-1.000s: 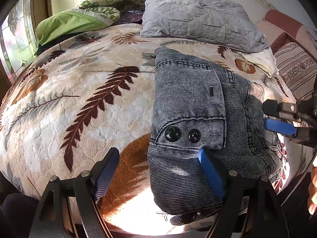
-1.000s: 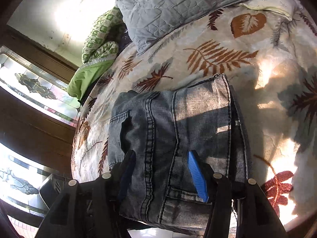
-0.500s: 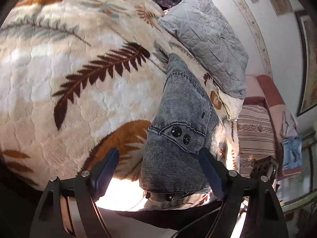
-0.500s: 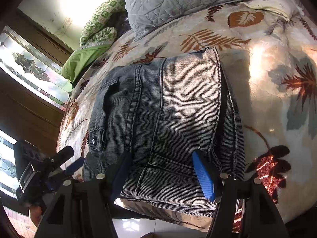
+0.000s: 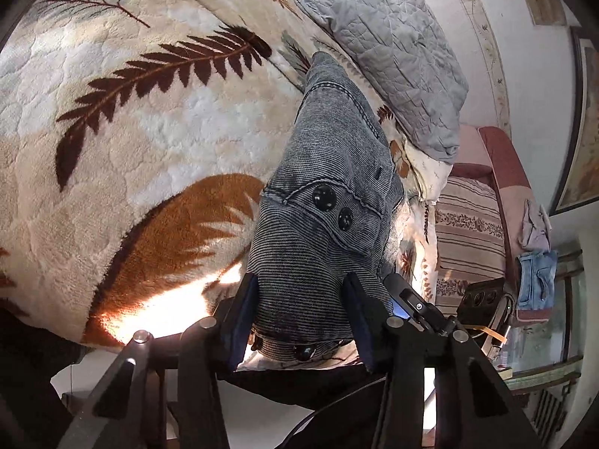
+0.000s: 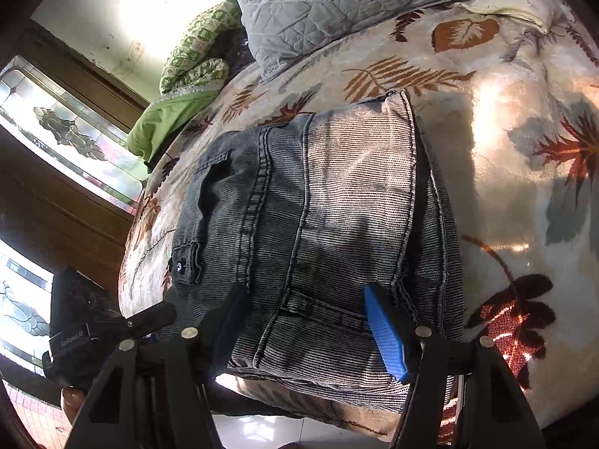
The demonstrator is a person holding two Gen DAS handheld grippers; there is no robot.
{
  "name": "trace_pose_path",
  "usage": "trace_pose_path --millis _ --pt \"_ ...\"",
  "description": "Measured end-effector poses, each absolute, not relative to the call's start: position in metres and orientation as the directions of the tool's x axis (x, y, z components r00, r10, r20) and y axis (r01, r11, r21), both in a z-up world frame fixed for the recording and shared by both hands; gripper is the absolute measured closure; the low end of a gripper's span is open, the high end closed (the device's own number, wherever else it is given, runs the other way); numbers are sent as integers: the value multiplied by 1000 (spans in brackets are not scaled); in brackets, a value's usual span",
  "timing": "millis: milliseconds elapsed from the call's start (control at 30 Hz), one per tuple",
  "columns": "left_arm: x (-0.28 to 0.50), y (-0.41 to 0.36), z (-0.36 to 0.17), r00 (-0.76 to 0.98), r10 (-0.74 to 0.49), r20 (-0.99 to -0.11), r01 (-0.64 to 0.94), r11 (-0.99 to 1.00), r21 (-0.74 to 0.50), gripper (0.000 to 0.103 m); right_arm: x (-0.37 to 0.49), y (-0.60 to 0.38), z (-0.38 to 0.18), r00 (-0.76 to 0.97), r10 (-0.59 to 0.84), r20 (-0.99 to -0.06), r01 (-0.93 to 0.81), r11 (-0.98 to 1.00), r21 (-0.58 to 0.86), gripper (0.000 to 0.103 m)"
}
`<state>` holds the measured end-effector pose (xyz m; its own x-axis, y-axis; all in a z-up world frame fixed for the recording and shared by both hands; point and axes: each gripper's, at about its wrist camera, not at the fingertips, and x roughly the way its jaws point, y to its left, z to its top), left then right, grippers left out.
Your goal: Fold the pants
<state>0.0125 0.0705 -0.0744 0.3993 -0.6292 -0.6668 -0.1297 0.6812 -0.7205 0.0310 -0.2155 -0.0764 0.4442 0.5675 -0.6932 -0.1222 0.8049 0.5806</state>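
- pants (image 5: pixel 329 202) lie folded at the near edge of the leaf blanket (image 5: pixel 123 142), gray pillow (image 5: pixel 389 52) beyond.
- our left gripper (image 5: pixel 301 310) has just closed its jaws onto the folded end, grasping it.
- right view alone shows the green quilt (image 6: pixel 187 86) and window (image 6: pixel 71 138); our right gripper (image 6: pixel 307 321) straddles the pants, pads apart, released.
- a second ago the left jaws stood wide.

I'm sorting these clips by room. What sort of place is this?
Most likely a bedroom in a home: a bed under a leaf-print blanket, a grey pillow at its head, and a framed picture on the wall.
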Motion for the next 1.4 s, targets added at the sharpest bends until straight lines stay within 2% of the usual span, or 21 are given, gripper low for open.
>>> trace_pose_path --millis 67,167,300,400,500,567,633,733,933,1000,1033,1167,1333,1400 --pt "14 70 -79 389 -592 -705 -121 726 -677 65 32 -214 -76 442 562 -699 -123 810 574 35" --pt "15 75 -86 381 -582 -718 -123 738 -664 71 33 -213 -76 432 559 -707 -126 814 566 35" --pt "10 58 -72 410 -486 -772 -24 840 -542 72 38 -211 -58 402 524 -751 -109 842 529 35" --pt "11 58 -71 413 -481 -773 -2 849 -529 72 50 -202 -15 452 498 -740 -183 864 469 35" --pt "13 58 -72 410 -488 -770 5 846 -533 72 86 -170 23 445 477 -757 -288 877 383 17" --pt "12 59 -72 413 -488 -769 14 848 -530 72 121 -138 33 393 464 -794 -357 873 333 15" --pt "12 59 -72 415 -488 -768 20 849 -529 72 154 -105 33 357 410 -839 -385 883 268 15" --pt "12 58 -73 417 -491 -765 32 849 -527 71 197 -68 14 234 364 -902 -407 879 249 15" --pt "11 58 -73 419 -491 -764 51 853 -520 71 233 -23 -19 111 242 -964 -425 888 175 16" --pt "11 58 -73 421 -492 -762 54 852 -521 71 236 -15 -29 76 203 -976 -440 885 150 44" --pt "11 59 -73 422 -493 -761 54 852 -521 71 236 -13 -34 61 187 -981 -445 884 141 73" --pt "9 57 -72 430 -480 -765 58 860 -507 71 233 -12 -36 132 141 -981 -459 886 66 93" --pt "9 57 -72 433 -473 -768 58 864 -500 70 232 -16 -32 192 161 -968 -445 893 60 94" --pt "9 57 -71 433 -469 -770 55 866 -496 70 231 -27 -25 221 218 -951 -400 909 116 91"
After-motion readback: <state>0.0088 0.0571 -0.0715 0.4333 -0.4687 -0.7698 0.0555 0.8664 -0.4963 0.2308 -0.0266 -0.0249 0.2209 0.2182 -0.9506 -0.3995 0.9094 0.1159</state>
